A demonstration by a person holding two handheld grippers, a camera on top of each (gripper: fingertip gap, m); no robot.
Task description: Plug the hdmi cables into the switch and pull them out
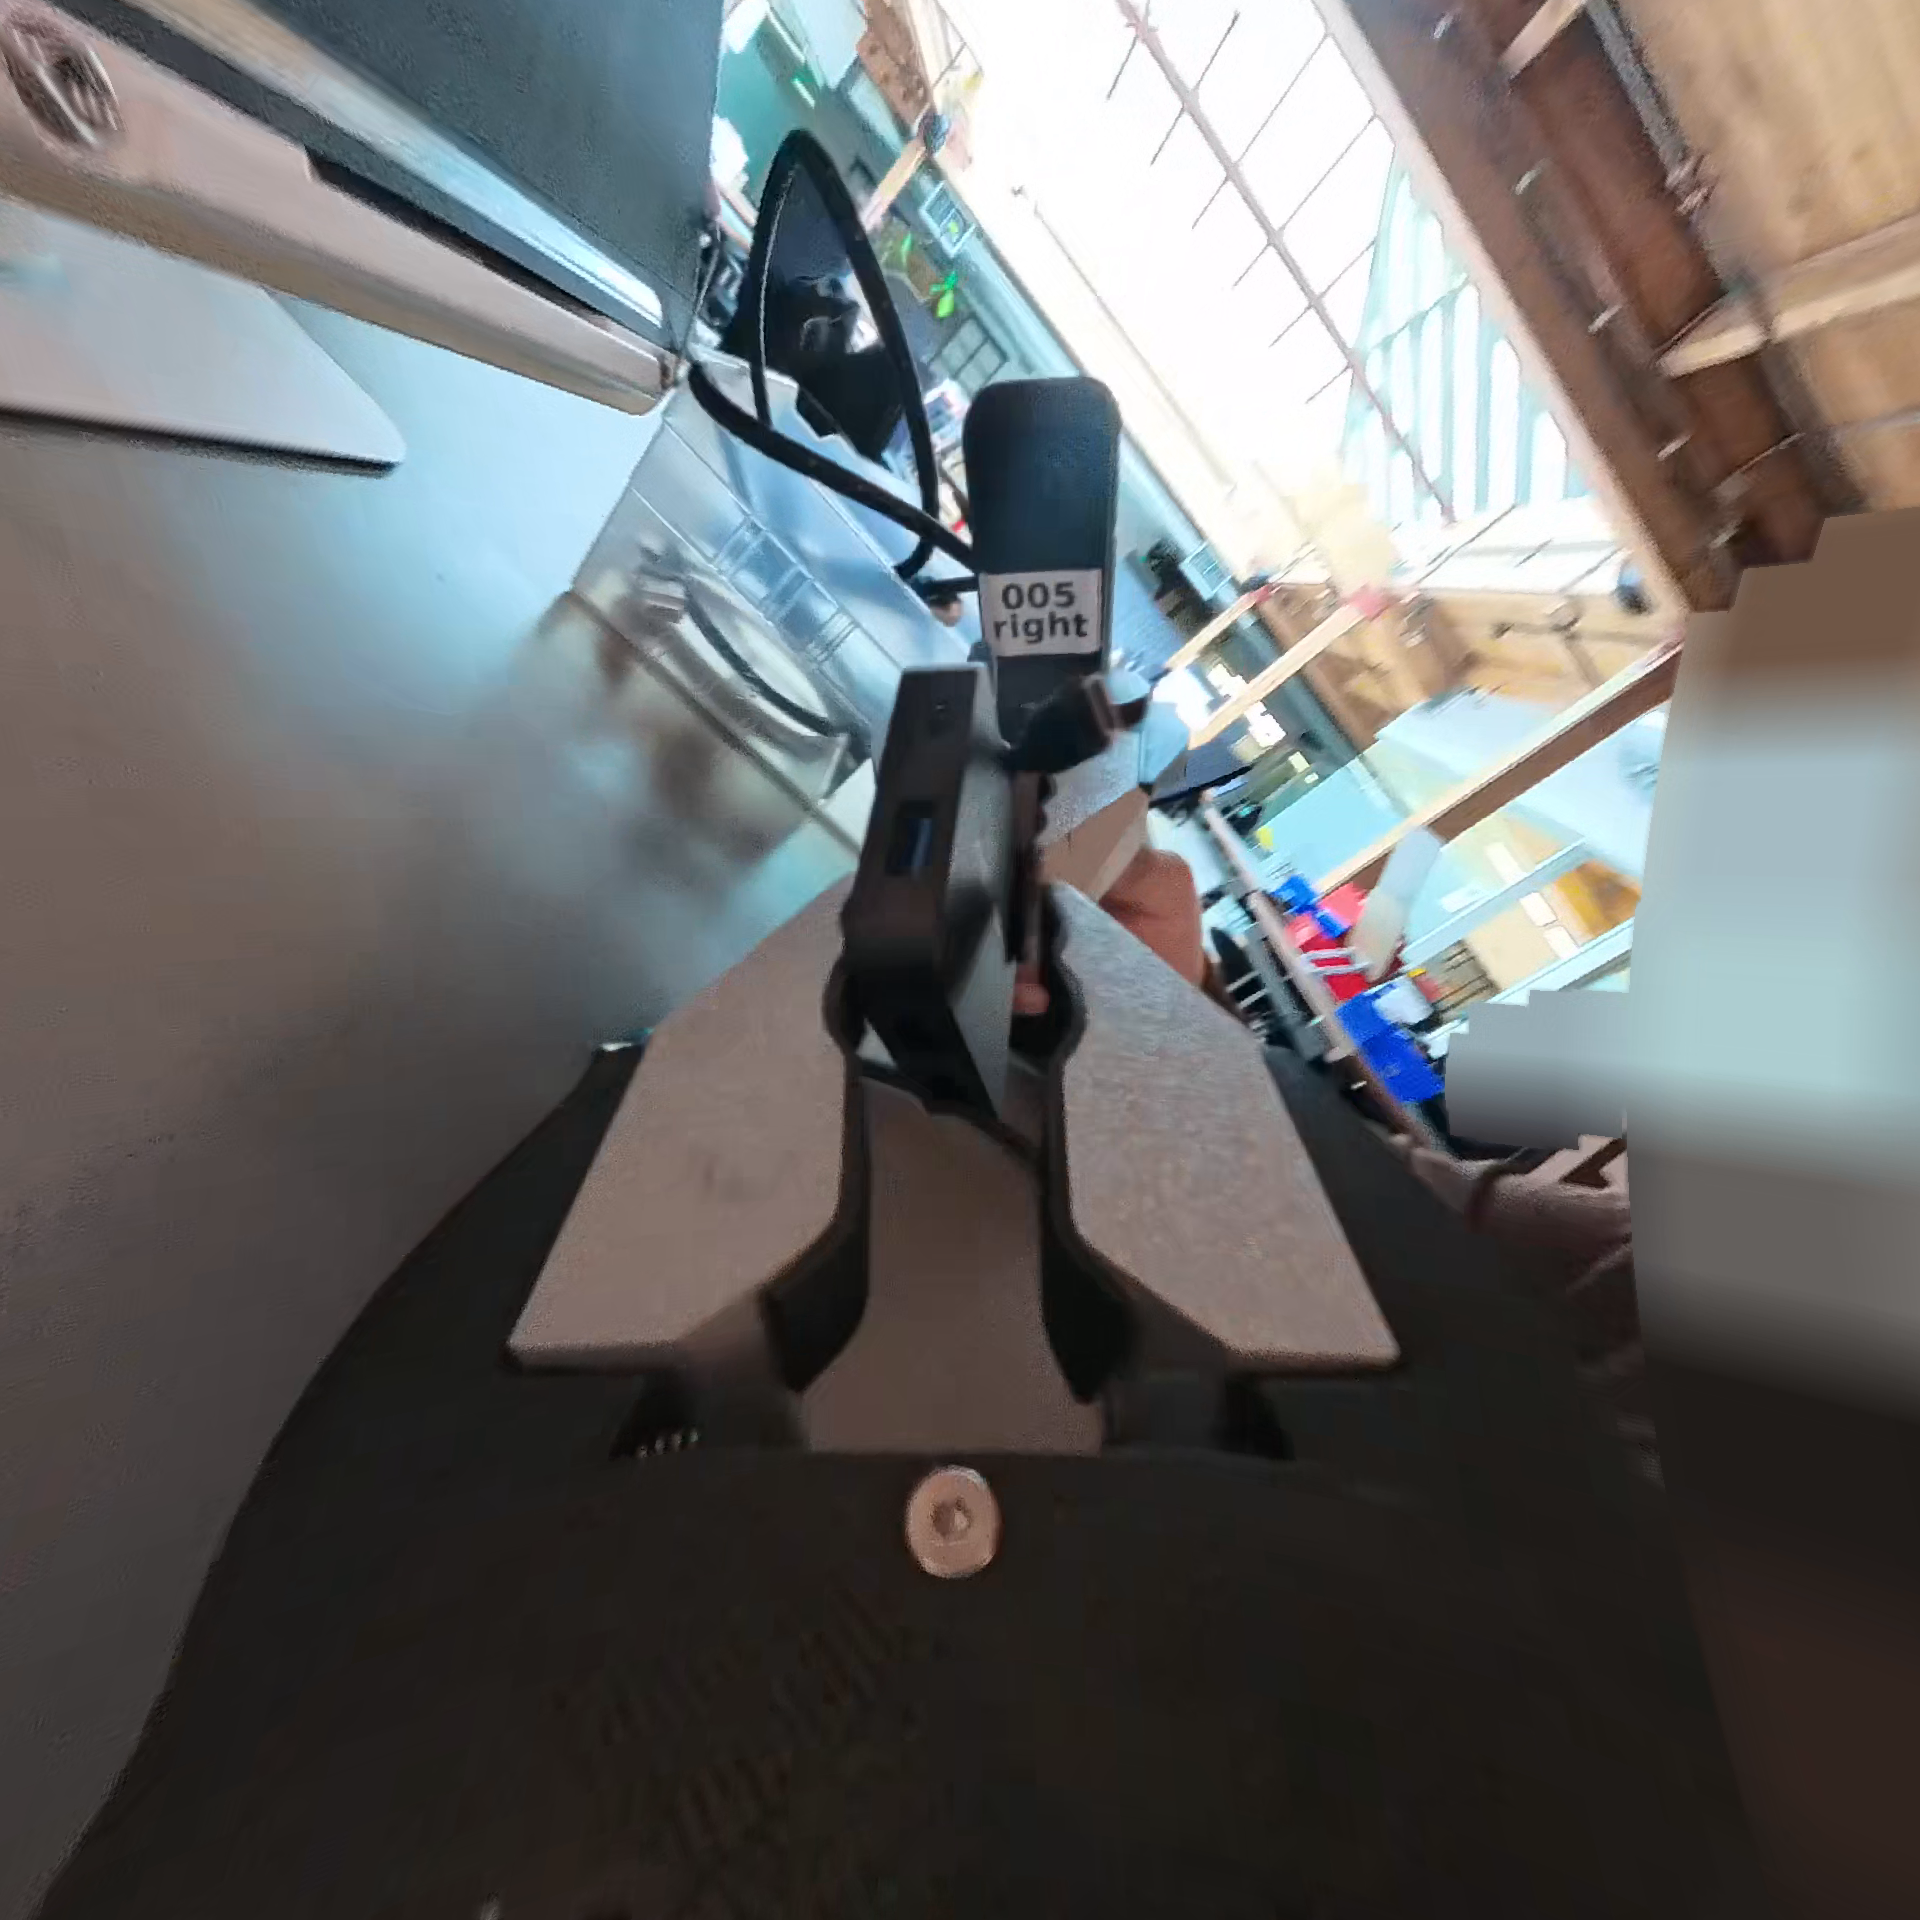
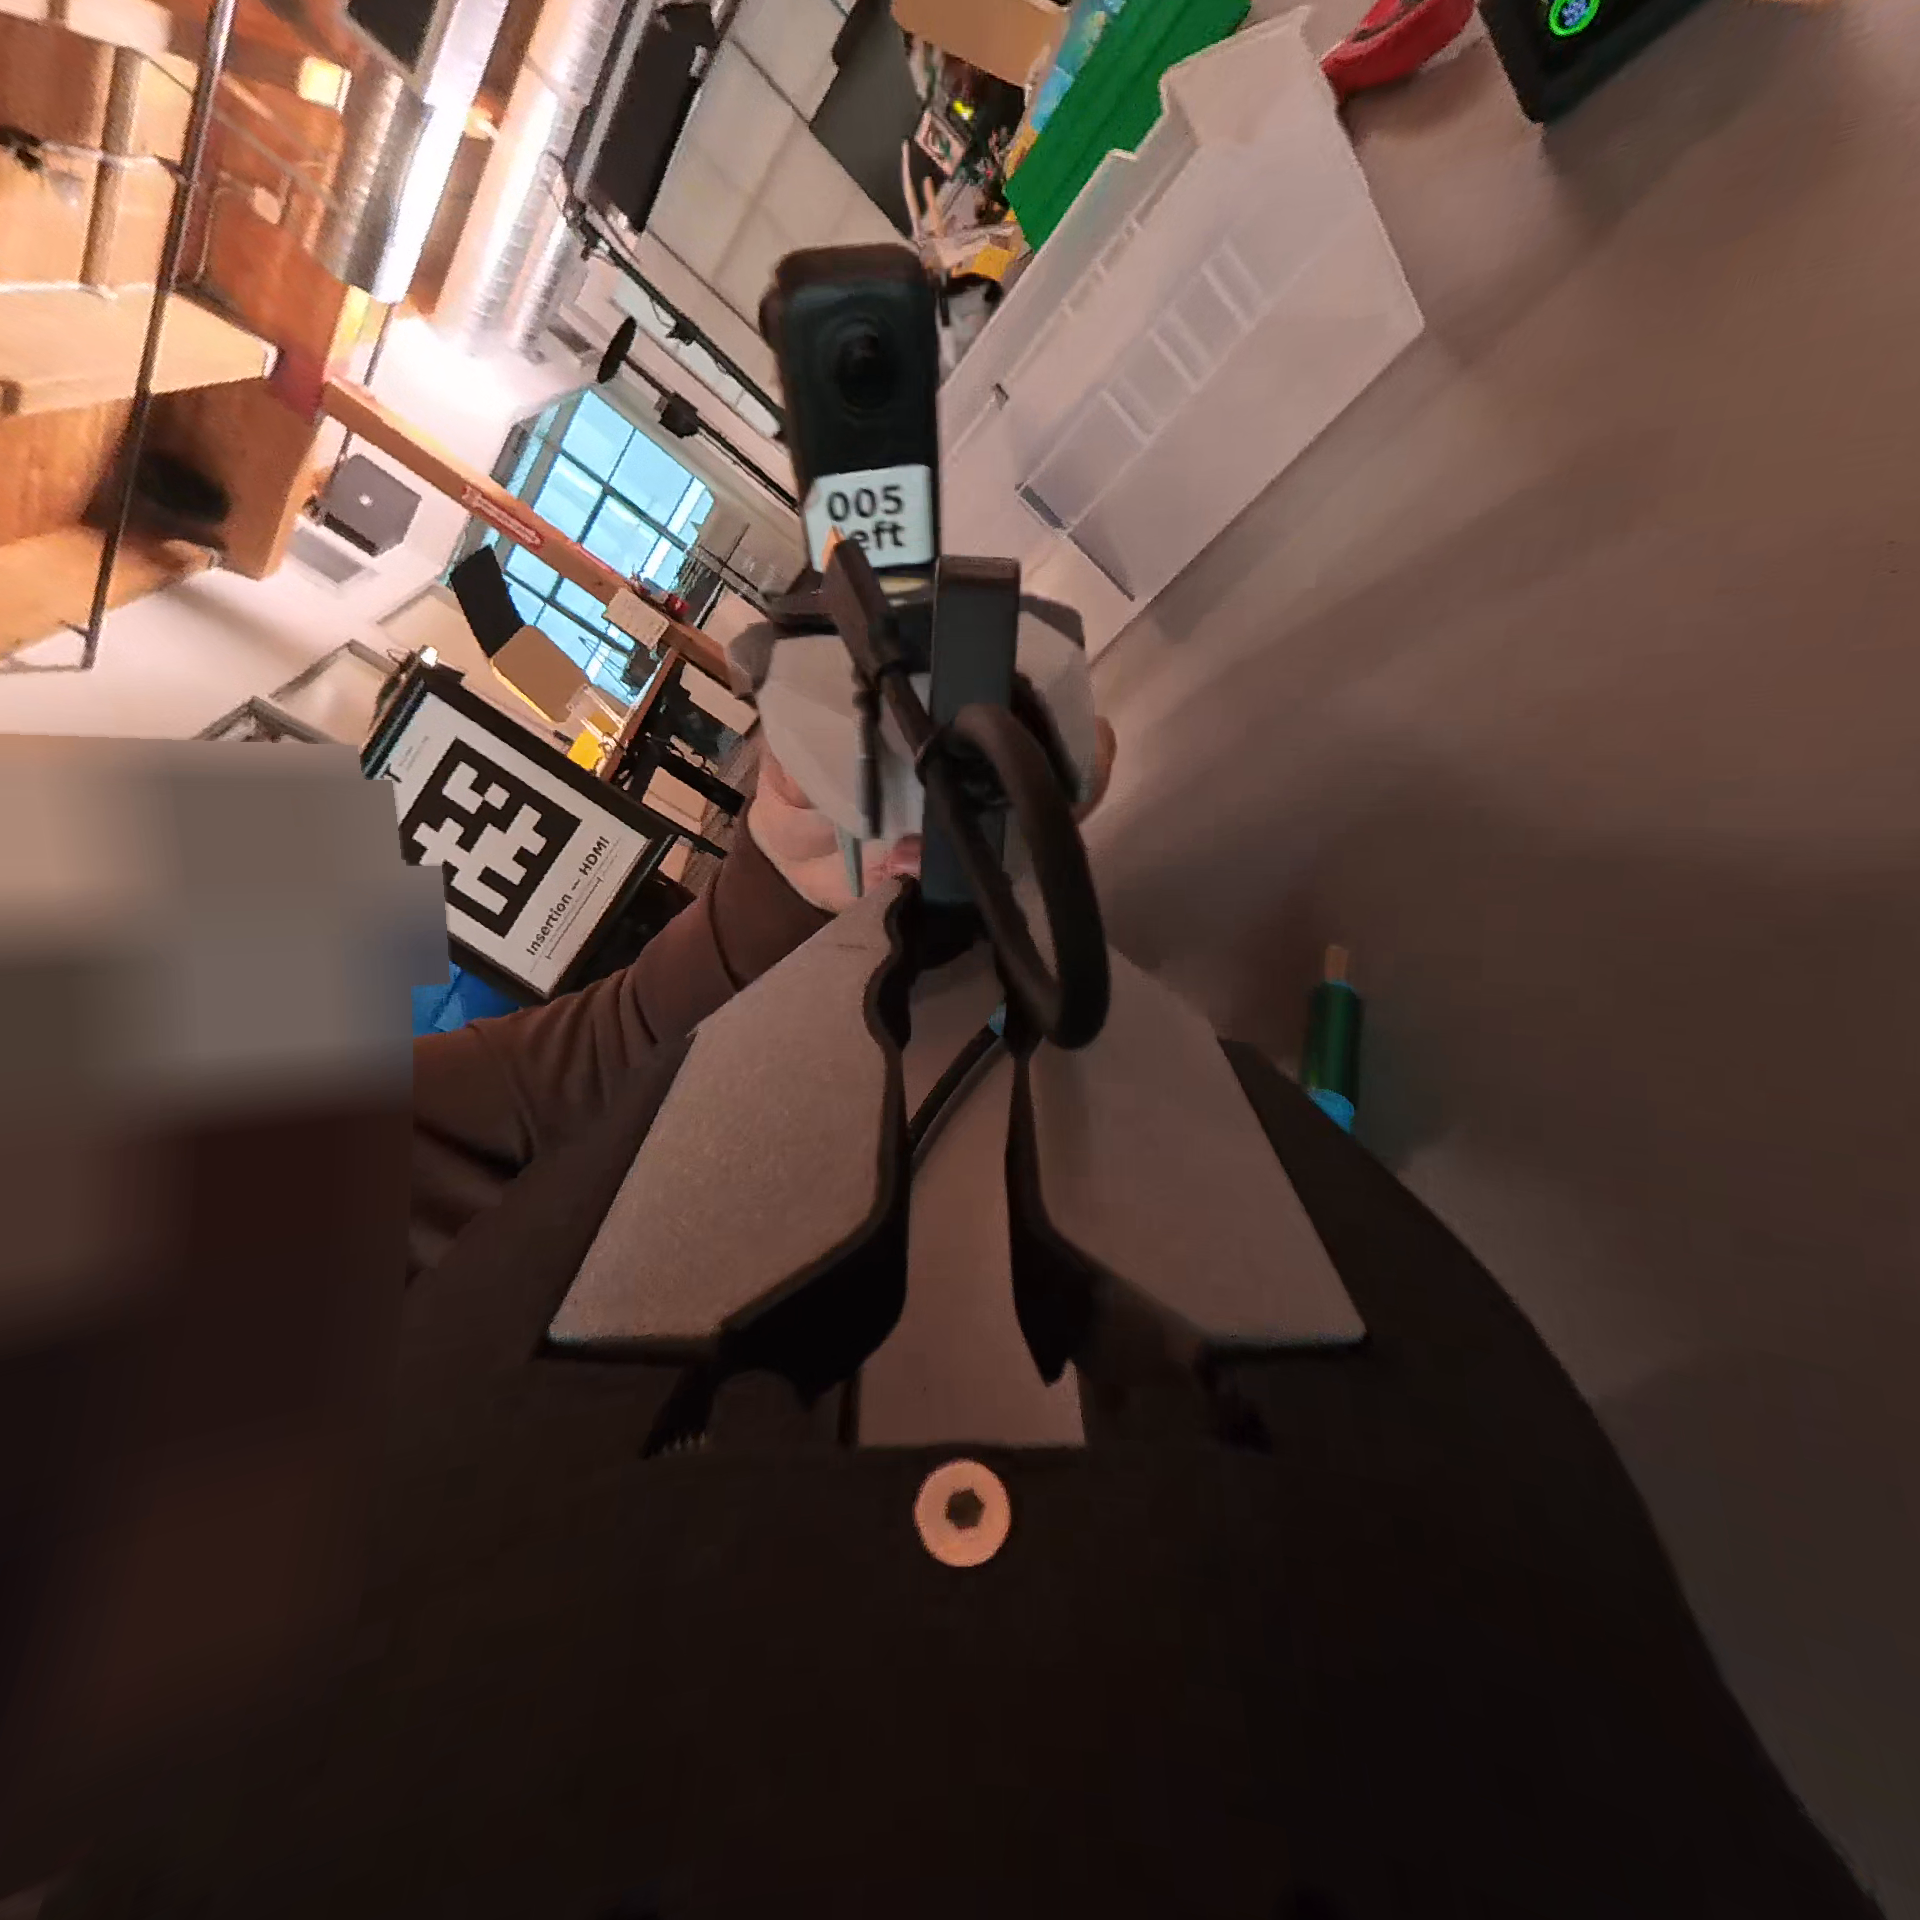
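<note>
Gripping one dark switch [image 1: 925,883] between its fingers, the left tongs [image 1: 951,1013] hold it above the tabletop [image 1: 260,831]. The right tongs [image 2: 961,951] pinch one black HDMI cable [image 2: 1039,935], looped just beside that switch.

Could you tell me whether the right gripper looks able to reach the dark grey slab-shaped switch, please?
Probably yes: the left gripper holds the dark grey slab-shaped switch up in open air close ahead of the right gripper, with only the looped black cable that it grips lying between them.
</note>
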